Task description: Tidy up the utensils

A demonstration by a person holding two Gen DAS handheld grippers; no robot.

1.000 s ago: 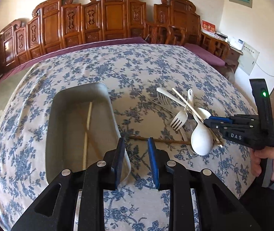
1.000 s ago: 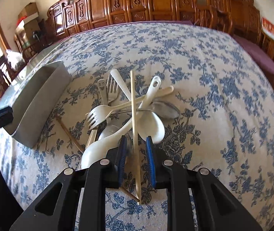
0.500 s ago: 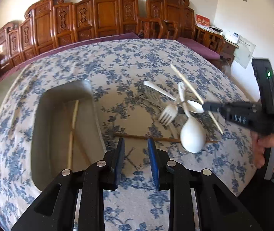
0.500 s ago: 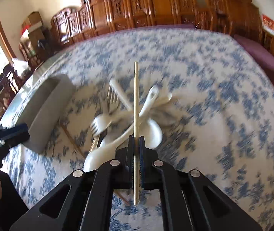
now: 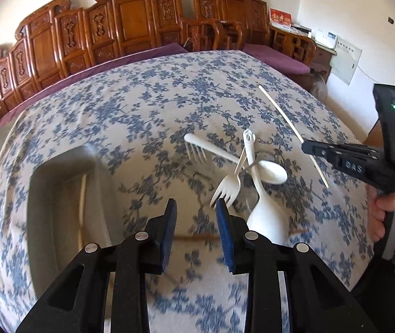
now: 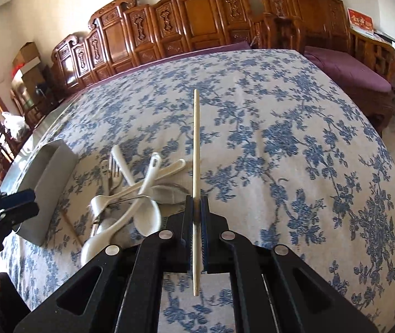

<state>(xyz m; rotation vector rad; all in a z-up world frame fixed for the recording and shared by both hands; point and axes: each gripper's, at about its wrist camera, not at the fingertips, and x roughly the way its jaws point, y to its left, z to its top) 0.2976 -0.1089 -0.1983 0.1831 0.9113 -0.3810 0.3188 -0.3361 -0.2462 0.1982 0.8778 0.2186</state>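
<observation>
My right gripper [image 6: 196, 202] is shut on a pale wooden chopstick [image 6: 196, 144] and holds it in the air above the table; it also shows in the left wrist view [image 5: 306, 147] with the chopstick [image 5: 280, 113] sticking out of it. A pile of white plastic forks and spoons [image 5: 241, 172] lies on the floral tablecloth; the right wrist view shows the pile [image 6: 133, 191] left of the gripper. My left gripper [image 5: 194, 211] is open and empty, low over the cloth between the grey tray [image 5: 58, 194] and the pile. A pale chopstick [image 5: 82, 197] lies in the tray.
A brown chopstick [image 5: 297, 231] lies on the cloth behind the large white spoon [image 5: 266, 222]. Carved wooden chairs [image 5: 130, 27] line the table's far side. The grey tray's outer wall [image 6: 47, 191] shows at left in the right wrist view.
My right gripper closed on the pale chopstick and lifted it up off the utensil pile. My left gripper drifted a little right, toward the pile, still open.
</observation>
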